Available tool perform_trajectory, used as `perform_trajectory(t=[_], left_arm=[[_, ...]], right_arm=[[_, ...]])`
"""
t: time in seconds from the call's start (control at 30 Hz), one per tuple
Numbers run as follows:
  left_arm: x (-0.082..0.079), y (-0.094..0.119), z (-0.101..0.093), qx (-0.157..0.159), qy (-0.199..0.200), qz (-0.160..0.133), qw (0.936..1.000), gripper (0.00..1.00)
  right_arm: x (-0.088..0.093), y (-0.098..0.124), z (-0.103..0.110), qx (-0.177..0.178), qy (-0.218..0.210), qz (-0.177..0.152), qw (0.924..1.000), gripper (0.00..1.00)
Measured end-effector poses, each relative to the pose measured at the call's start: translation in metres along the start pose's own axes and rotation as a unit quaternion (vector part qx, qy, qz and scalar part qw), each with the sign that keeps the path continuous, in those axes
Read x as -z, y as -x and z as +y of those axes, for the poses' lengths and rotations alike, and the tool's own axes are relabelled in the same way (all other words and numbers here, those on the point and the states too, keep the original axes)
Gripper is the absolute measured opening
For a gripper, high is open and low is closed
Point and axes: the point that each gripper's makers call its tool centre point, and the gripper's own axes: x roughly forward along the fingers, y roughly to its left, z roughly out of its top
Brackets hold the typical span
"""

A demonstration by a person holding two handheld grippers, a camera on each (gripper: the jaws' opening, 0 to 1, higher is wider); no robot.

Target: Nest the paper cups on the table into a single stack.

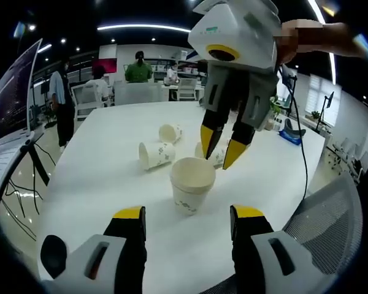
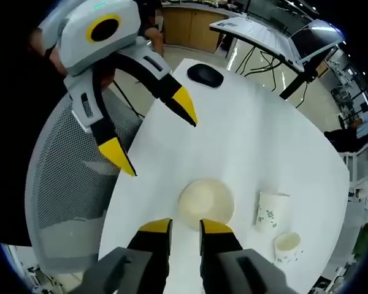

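Note:
An upright white paper cup (image 1: 192, 184) stands on the white table (image 1: 98, 184), just ahead of my left gripper (image 1: 189, 214), whose jaws are wide open around nothing. My right gripper (image 1: 219, 149) hangs from above just behind that cup, with its yellow tips a small way apart and nothing between them. Three more cups lie on their sides: one (image 1: 156, 154), another farther back (image 1: 170, 132), and a third partly hidden behind the right fingers (image 1: 216, 158). From the right gripper (image 2: 186, 228), the upright cup's mouth (image 2: 205, 202) lies straight below, two lying cups (image 2: 270, 209) (image 2: 288, 244) sit to the right, and the left gripper (image 2: 152, 130) is open.
A black mouse (image 2: 204, 75) lies near the table's edge. A mesh chair (image 2: 67, 184) stands against the table by the grippers. A monitor on an arm (image 1: 15, 92) stands at the left side. People and desks fill the room beyond the table.

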Motion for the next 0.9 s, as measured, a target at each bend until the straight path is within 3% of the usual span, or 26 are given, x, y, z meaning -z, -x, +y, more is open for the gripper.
perform_trajectory(t=[0.33,0.5,0.73,0.9], left_arm=[[0.000,0.000,-0.005,0.005,-0.003,0.003,1.0000,0.54],[0.000,-0.001,-0.006,0.008,-0.005,0.005,0.9999,0.54],[0.000,-0.002,-0.006,0.008,-0.008,0.007,0.9999,0.54],[-0.002,0.000,-0.007,0.007,-0.009,0.009,0.9999,0.54]], right_arm=[[0.009,0.012,0.000,0.026,-0.067,-0.052,0.9960,0.24],[0.012,0.019,-0.002,0.028,-0.122,-0.095,0.9876,0.24],[0.028,0.032,-0.006,0.051,-0.200,-0.155,0.9661,0.25],[0.056,0.044,-0.014,0.088,-0.264,-0.193,0.9411,0.31]])
